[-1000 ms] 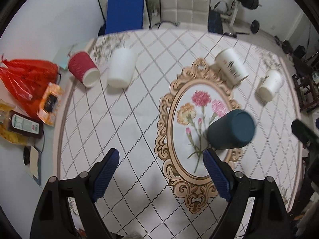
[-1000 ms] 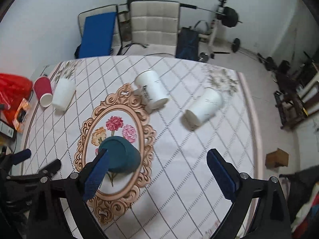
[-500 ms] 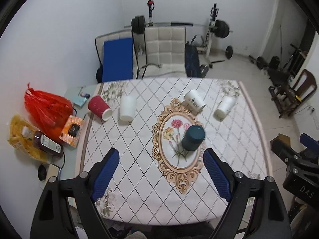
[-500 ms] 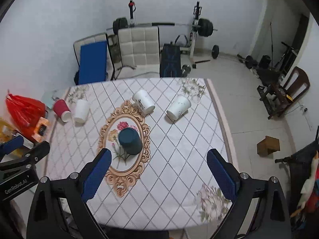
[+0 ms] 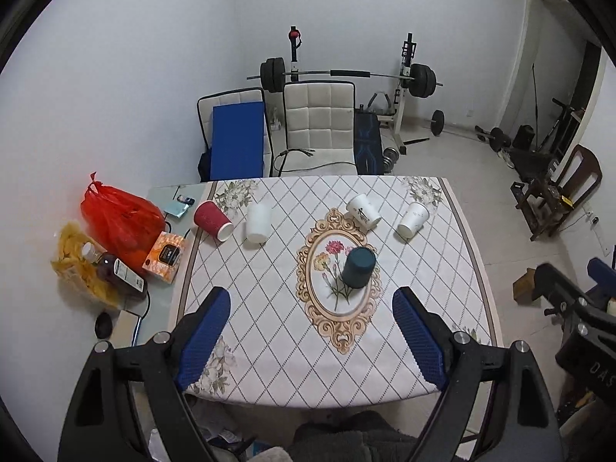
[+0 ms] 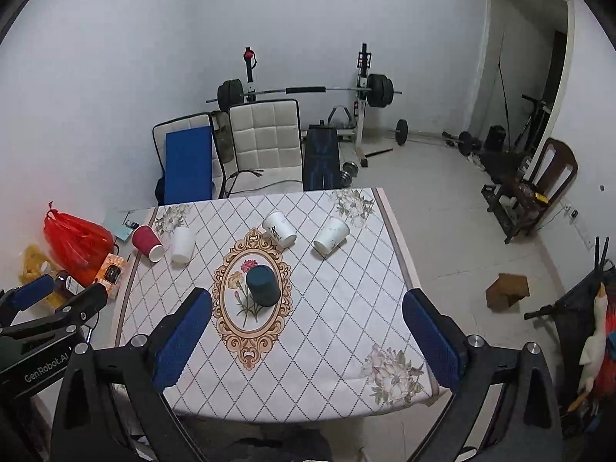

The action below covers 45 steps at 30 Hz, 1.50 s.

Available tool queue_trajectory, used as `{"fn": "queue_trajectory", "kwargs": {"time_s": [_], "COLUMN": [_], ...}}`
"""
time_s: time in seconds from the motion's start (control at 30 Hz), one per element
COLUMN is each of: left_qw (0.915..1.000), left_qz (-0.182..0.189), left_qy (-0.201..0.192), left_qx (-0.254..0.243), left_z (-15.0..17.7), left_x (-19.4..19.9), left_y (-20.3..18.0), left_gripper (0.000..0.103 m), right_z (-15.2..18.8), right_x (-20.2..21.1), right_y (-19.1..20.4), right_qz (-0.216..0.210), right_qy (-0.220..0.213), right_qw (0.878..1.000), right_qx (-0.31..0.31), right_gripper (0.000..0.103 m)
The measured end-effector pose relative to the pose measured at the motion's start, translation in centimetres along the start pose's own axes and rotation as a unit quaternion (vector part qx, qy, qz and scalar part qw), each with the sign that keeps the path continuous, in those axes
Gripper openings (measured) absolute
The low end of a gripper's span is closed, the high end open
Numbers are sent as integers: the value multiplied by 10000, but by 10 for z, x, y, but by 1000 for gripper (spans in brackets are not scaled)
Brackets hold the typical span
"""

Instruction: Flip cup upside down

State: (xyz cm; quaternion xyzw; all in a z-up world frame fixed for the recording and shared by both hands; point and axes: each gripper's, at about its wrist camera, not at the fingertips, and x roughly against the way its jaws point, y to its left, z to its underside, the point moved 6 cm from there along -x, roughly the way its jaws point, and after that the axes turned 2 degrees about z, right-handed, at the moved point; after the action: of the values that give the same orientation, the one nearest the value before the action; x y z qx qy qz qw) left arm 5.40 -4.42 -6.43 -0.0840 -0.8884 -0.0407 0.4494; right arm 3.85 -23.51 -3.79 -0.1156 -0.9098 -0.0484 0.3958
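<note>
The dark teal cylindrical cup [image 5: 359,268] stands base-up mid-desk, axis vertical, far below both empty, wide-open grippers, left gripper [image 5: 312,331] and right gripper [image 6: 308,331] about equally distant.

"GenRobot.AI" on the left tool [image 6: 36,308]; "DAS" on the right tool [image 5: 569,296].

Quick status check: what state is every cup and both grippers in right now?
Dark teal cup: upside down, standing on the oval flower motif.
Red cup: on its side.
Plain white cup: on its side.
Printed white cup: on its side.
Far-right white cup: on its side.
Left gripper: open, empty.
Right gripper: open, empty.
</note>
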Motion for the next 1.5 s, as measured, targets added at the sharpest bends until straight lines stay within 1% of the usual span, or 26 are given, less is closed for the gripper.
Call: {"fn": "queue_trajectory", "kwargs": {"time_s": [0.1, 0.2, 0.23, 0.27, 0.53, 0.73, 1.5], "left_qw": [10000, 10000, 10000, 10000, 9996, 9995, 9989], "left_qz": [4, 46, 33, 21, -99, -202, -298], "left_qy": [18, 41, 36, 21, -158, -170, -263], "left_qx": [3, 60, 68, 79, 218, 198, 259], "left_z": [5, 9, 10, 11, 11, 12, 5], "left_x": [3, 5, 5, 6, 17, 20, 28], "left_y": [-4, -7, -8, -9, -12, -12, -11], "left_gripper": [86, 88, 99, 102, 103, 103, 103], "right_z": [0, -1, -2, -1, -3, -7, -7], "right_x": [15, 19, 19, 19, 15, 16, 19], "right_y": [-6, -12, -13, -15, -25, -26, -21], "right_qz": [65, 34, 21, 47, 55, 67, 12], "right_qy": [-66, -43, -37, -44, -20, -76, -71], "right_qw": [9999, 10000, 10000, 9999, 9999, 9999, 9998], "right_qx": [47, 58, 73, 103, 102, 131, 195], "right_gripper": [101, 101, 101, 101, 102, 102, 102]}}
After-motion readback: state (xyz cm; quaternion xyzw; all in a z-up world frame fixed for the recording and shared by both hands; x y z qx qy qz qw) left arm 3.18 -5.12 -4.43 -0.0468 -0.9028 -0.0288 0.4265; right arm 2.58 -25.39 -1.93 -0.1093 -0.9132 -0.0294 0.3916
